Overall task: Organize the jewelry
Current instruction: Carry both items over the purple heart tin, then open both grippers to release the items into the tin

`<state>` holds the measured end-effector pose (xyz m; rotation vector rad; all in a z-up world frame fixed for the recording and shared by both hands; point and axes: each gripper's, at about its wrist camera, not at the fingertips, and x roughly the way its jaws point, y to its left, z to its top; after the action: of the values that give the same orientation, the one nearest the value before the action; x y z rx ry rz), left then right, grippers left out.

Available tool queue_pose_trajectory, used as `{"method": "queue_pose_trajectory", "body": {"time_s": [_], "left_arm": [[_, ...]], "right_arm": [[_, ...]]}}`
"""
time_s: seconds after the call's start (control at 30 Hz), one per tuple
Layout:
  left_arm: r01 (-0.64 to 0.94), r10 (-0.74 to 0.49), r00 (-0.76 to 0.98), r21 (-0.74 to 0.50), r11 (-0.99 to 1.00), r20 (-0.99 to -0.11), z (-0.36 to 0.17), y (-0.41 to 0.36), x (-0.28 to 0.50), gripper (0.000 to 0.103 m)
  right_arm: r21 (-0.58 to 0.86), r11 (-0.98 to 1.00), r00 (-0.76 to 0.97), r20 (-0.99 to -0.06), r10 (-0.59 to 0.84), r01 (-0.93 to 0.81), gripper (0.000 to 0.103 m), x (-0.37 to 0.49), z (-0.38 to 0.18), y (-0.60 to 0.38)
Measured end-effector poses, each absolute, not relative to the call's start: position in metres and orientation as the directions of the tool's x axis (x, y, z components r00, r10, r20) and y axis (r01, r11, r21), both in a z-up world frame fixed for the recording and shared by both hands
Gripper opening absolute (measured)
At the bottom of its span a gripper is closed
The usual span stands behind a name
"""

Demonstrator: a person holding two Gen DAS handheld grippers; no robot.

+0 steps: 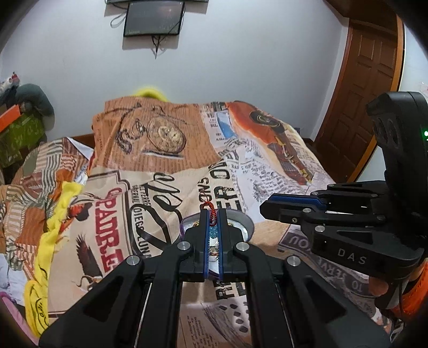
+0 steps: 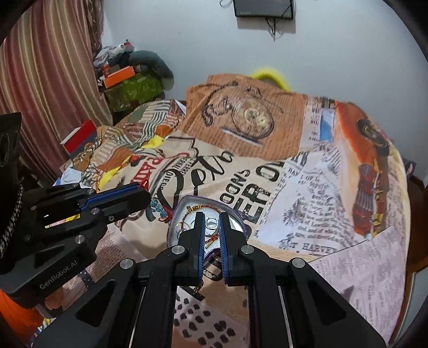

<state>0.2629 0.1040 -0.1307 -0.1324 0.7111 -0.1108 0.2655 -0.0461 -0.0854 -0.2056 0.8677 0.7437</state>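
A silver jewelry dish with a purple rim lies on the printed bedspread and holds rings and thin bracelets. My left gripper is shut on a bracelet of blue beads and red cord, held above the dish. In the right wrist view the same bracelet hangs from the left gripper just left of the dish. My right gripper is slightly open and empty, hovering over the dish's near side. It also shows at the right of the left wrist view.
The printed bedspread covers the bed. A yellow cloth lies along its left side. Boxes and clothes pile up by the striped curtain. A wooden door stands at the right, a dark screen on the wall.
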Motion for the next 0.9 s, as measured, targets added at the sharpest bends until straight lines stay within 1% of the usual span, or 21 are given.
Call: {"method": "queue_pose_trajectory", "body": {"time_s": [0.17, 0.37, 0.73, 0.8, 0.9], "left_arm": [[0.061, -0.184, 0.718, -0.203, 0.977, -0.671, -0.15, 0.111, 0.28, 0.003], [0.068, -0.212, 0.686, -0.228, 0.971, -0.696, -0.166, 0.112, 0.297, 0.003], [0.08, -0.231, 0.651, -0.237, 0.968, -0.723, -0.175, 0.11, 0.302, 0.003], [0.079, -0.216, 0.655, -0.219, 0.972, -0.724, -0.173, 0.109, 0.3, 0.003], [0.066, -0.175, 0.672, -0.177, 0.982, -0.719, -0.167, 0.109, 0.294, 0.01]], "right_arm": [[0.141, 0.733, 0.391, -0.771, 0.503, -0.665, 0.009, 0.277, -0.097, -0.04], [0.153, 0.729, 0.352, -0.798, 0.489, -0.667, 0.009, 0.288, -0.111, -0.034], [0.162, 0.716, 0.305, -0.825, 0.476, -0.679, 0.009, 0.293, -0.129, -0.028], [0.159, 0.716, 0.307, -0.825, 0.474, -0.679, 0.009, 0.293, -0.13, -0.028], [0.157, 0.716, 0.309, -0.824, 0.475, -0.681, 0.009, 0.293, -0.13, -0.028]]}}
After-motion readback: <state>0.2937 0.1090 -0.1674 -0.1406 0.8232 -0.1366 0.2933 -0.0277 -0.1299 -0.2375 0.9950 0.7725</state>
